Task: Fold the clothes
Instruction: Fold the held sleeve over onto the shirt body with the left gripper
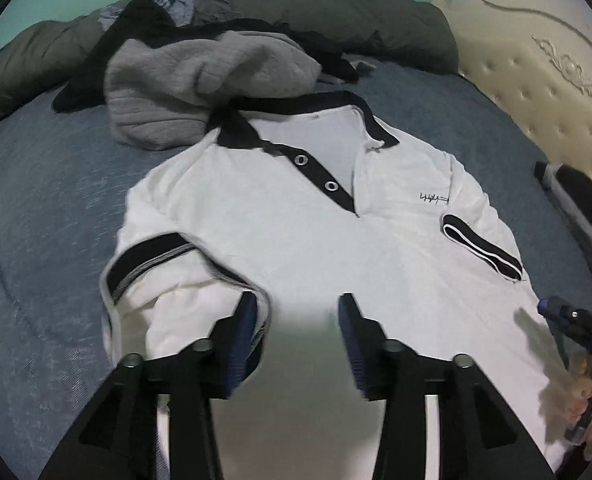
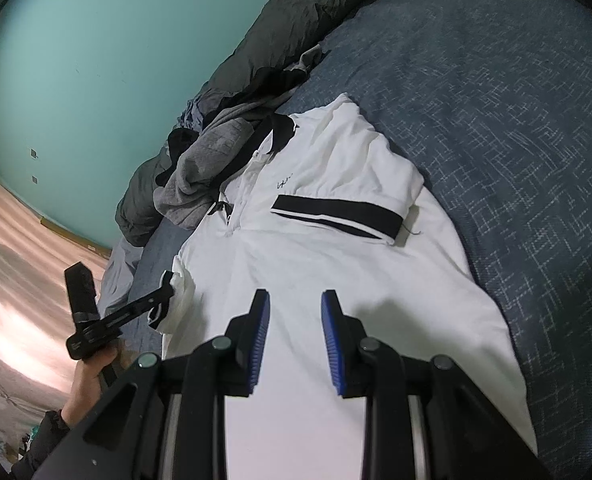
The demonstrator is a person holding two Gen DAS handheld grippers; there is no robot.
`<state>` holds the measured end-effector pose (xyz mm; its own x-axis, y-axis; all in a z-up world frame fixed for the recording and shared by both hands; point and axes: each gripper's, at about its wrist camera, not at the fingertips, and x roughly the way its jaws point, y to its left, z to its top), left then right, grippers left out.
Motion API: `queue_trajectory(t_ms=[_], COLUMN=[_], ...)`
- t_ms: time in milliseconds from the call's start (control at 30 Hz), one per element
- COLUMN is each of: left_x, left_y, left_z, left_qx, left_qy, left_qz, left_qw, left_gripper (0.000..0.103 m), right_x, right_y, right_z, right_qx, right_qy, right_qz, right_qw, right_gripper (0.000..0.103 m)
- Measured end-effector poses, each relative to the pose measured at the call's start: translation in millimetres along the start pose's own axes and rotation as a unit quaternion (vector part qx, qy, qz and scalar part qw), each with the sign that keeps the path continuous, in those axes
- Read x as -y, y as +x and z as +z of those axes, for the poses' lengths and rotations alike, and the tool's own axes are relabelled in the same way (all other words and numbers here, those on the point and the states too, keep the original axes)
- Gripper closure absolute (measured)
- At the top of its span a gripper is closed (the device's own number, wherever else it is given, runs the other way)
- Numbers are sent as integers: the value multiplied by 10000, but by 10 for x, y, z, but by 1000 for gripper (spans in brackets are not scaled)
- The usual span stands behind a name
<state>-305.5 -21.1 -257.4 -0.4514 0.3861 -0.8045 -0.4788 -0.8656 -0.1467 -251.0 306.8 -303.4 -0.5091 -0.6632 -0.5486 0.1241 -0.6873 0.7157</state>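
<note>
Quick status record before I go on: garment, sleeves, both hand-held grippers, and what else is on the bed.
garment: white polo shirt, black collar, lying face up on the blue bedspread
sleeves: both folded in over the body, black cuffs showing
left hand-held gripper: open, over the lower shirt, holding nothing
right hand-held gripper: open, over the lower shirt, holding nothing
other clothes: grey knit garment and black garment piled beyond the collar

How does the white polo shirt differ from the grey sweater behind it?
The white polo shirt lies spread out flat, while the grey sweater sits crumpled in a heap. The polo has black trim on its collar and sleeves; the sweater is plain grey and ribbed. Both rest on the blue bedcover.
</note>
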Motion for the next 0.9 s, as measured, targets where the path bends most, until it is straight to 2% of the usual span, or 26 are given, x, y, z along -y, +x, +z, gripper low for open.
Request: queue_trajectory(t_ms=[133, 200, 300, 567, 600, 667, 733, 833, 900], left_x=[-226, -449, -702, -743, -747, -755, -762, -752, -696], left_y=[-234, -324, -241, 64, 102, 179, 255, 314, 234], left_z=[-49, -99, -142, -21, -5, 26, 58, 97, 114], left_qx=[161, 259, 127, -41, -61, -102, -143, -133, 28], left_qy=[-133, -384, -691, -683, -680, -674, -668, -634, -543], left_qz=[160, 326, 475, 420, 412, 396, 380, 359, 315], left_qw=[9997, 9984, 9964, 9968, 9968, 9969, 9969, 9973, 9980], left_gripper=[51, 50, 50, 51, 53, 66, 86, 97, 98], right_x=[15, 17, 17, 39, 48, 59, 70, 81, 98], right_y=[-6, -5, 5, 30, 35, 40, 41, 30, 21], right_z=[4, 1, -5, -14, -11, -7, -7, -5, 1], right_qx=[18, 29, 21, -1, -3, -8, -17, -5, 7], right_qy=[69, 81, 95, 102, 113, 129, 141, 150, 174], right_qz=[31, 23, 27, -4, -12, -10, -3, 8, 2], right_qw=[10000, 10000, 9999, 9999, 9999, 9999, 9999, 9999, 9998], right_gripper=[77, 77, 77, 77, 77, 77, 77, 77, 77])
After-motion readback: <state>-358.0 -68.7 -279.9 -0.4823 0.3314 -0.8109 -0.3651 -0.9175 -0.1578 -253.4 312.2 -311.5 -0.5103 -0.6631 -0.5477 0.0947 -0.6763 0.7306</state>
